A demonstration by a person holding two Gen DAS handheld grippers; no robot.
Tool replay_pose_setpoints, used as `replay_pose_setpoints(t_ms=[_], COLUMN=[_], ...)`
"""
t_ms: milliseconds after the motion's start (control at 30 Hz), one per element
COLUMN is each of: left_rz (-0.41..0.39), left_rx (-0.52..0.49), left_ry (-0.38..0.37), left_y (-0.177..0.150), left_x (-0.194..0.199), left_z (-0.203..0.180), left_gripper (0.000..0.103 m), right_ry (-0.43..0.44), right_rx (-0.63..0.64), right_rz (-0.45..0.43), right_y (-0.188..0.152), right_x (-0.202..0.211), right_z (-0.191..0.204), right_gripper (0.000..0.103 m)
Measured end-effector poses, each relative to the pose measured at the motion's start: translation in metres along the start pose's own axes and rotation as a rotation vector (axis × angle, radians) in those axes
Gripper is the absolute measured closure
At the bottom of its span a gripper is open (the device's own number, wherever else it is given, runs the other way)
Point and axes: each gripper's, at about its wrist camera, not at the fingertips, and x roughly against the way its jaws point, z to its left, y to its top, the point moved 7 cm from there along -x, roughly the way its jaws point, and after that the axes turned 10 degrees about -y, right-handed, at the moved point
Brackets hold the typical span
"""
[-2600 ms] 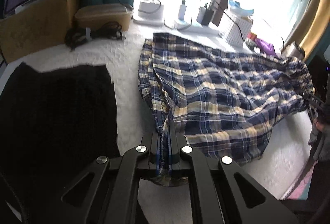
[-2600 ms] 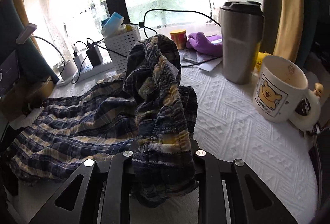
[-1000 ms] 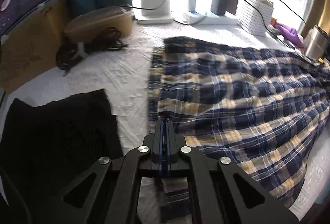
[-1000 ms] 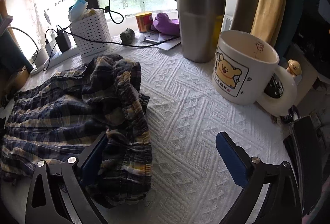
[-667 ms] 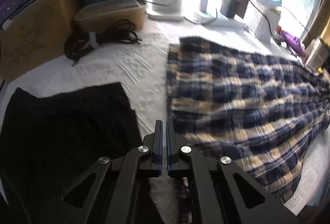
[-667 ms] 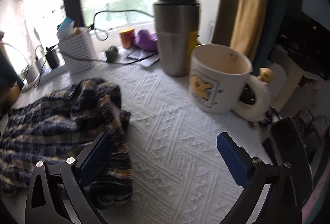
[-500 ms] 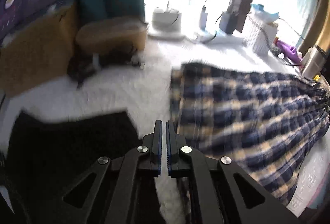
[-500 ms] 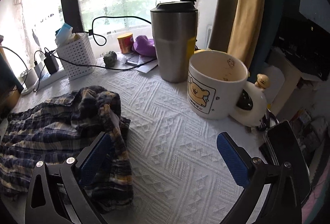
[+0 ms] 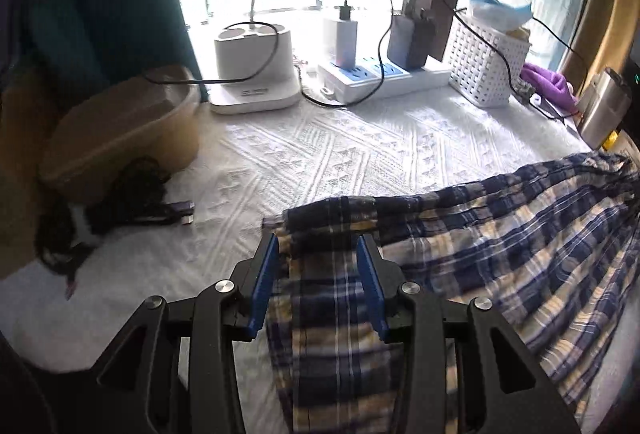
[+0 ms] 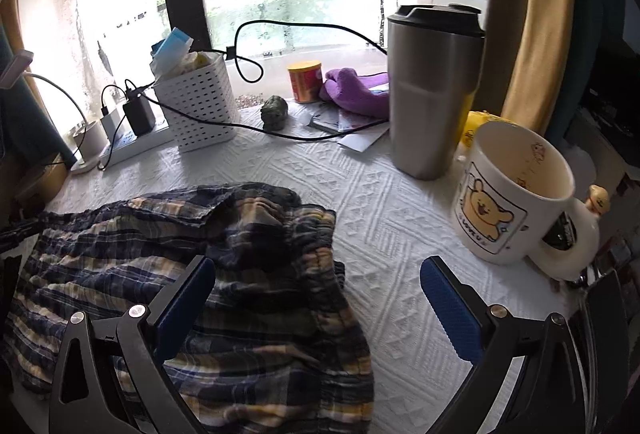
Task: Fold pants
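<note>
Plaid pants (image 9: 500,254) lie flat on the white surface (image 9: 360,150), long axis running from left gripper (image 9: 318,276) to right gripper (image 10: 316,304). Left fingers (image 9: 264,274), just opening, straddle the leg end ungripped; right fingers (image 10: 450,308) gape wide above the bunched waistband, pressing nothing.
</note>
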Motion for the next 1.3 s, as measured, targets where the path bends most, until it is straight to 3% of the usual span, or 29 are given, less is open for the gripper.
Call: replay_pose_setpoints(t_ms=[133,233,300,367,633,800,933,1000,1200,1300], left_rz=[0.009,0.01,0.042,0.035,0.009,0.004,-0.011,-0.035,-0.064,-0.048], left_rx=[0.002,-0.012,-0.025,-0.023,-0.014,0.021,0.039,0.033,0.017,0.022], left_ry=[-0.013,0.022,0.063,0.083,0.155,0.145,0.11,0.125,0.072,-0.008], left_y=[-0.002,-0.002,-0.005,-0.005,0.001,0.006,0.011,0.012,-0.011,-0.034], left_x=[-0.008,-0.013,-0.019,-0.019,-0.014,-0.017,0.0,0.018,0.06,0.066], left_z=[-0.002,-0.004,-0.002,0.001,0.018,0.031,0.026,0.021,-0.021,-0.052], left_gripper=[0.057,0.059,0.093,0.1,0.101,0.1,0.093,0.055,0.053,0.053], right_ry=[0.007,0.006,-0.004,-0.017,-0.042,-0.055,-0.063,-0.07,-0.071,-0.061], right_rx=[0.012,0.01,0.006,-0.004,-0.04,-0.027,-0.028,-0.028,-0.048,-0.044], right_rz=[0.011,0.018,0.025,0.032,0.069,0.06,0.051,0.012,-0.029,-0.03], right_y=[0.004,0.009,0.011,0.013,0.013,0.017,0.02,0.023,0.023,0.016], right_x=[-0.012,-0.025,-0.033,-0.041,-0.063,-0.065,-0.061,-0.048,-0.019,-0.009], right_z=[0.006,0.009,0.01,0.01,0.01,0.013,0.012,0.01,0.001,0.001], right_gripper=[0.0,0.0,0.0,0.0,0.0,0.0,0.0,0.0,0.0,0.0])
